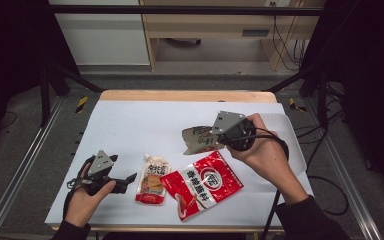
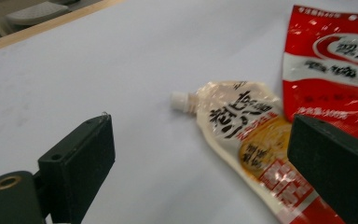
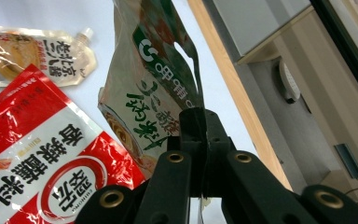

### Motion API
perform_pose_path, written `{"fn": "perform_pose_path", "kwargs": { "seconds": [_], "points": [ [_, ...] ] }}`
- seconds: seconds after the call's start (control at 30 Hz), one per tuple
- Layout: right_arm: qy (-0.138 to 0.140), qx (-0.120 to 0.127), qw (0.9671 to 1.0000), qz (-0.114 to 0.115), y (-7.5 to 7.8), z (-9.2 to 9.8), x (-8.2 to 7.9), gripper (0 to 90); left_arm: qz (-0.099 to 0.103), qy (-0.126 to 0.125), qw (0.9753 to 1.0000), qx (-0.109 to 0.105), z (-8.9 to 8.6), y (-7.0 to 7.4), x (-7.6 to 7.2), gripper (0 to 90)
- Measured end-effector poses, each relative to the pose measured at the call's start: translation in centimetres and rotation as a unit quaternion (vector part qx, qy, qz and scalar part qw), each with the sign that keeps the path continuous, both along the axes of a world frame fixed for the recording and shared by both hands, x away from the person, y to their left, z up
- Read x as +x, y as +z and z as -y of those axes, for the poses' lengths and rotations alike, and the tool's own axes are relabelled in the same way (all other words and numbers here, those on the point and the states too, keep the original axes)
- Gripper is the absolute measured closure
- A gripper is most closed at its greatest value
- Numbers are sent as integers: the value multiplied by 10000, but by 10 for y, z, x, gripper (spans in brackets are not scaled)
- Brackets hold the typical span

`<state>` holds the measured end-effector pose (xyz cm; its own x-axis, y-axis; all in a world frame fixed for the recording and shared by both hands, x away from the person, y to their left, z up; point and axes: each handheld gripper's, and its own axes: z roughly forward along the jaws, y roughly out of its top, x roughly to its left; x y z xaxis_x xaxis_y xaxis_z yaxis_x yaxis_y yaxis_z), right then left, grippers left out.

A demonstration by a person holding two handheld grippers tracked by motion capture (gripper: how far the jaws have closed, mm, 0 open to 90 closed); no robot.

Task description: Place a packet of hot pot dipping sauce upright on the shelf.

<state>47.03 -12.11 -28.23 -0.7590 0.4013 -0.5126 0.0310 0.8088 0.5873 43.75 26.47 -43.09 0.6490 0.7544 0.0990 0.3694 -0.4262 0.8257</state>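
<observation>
right gripper [image 3: 200, 140] pinching the green-and-tan sachet [image 3: 154, 88] by one edge, jaws pressed together on the film, sachet hanging out beyond the fingertips and lifted clear of the white sheet [image 1: 145, 125]. looks light, thin and floppy, creased and twisting in the air; glossy too, so likely to slide out of a shallow pinch. best held deep on the flat sealed margin, not on the soft belly. seen from above as a crumpled patch just off the jaw tips [image 1: 200, 140]. left gripper [image 2: 200, 154] spread wide, holding nothing, spouted pouch [image 2: 247, 135] lying flat between and just past its fingers, cap end pointing away. squashy body there, stiffer near the spout, probably the safer hold. red packet [image 1: 202, 182] flat beside the pouch, touching or nearly so, hard to tell.
</observation>
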Motion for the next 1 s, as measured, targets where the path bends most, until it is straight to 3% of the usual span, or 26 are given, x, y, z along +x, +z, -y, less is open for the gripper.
{"fn": "perform_pose_path", "kwargs": {
  "seconds": [0.33,1.0],
  "points": [
    [-236,118,9996,118,9,22,0,900,34,451,9989,-97,-21,-8,-2,73],
    [-722,288,9963,368,28,62,8,900,49,847,9964,-35,-34,-13,1,68]
  ]
}}
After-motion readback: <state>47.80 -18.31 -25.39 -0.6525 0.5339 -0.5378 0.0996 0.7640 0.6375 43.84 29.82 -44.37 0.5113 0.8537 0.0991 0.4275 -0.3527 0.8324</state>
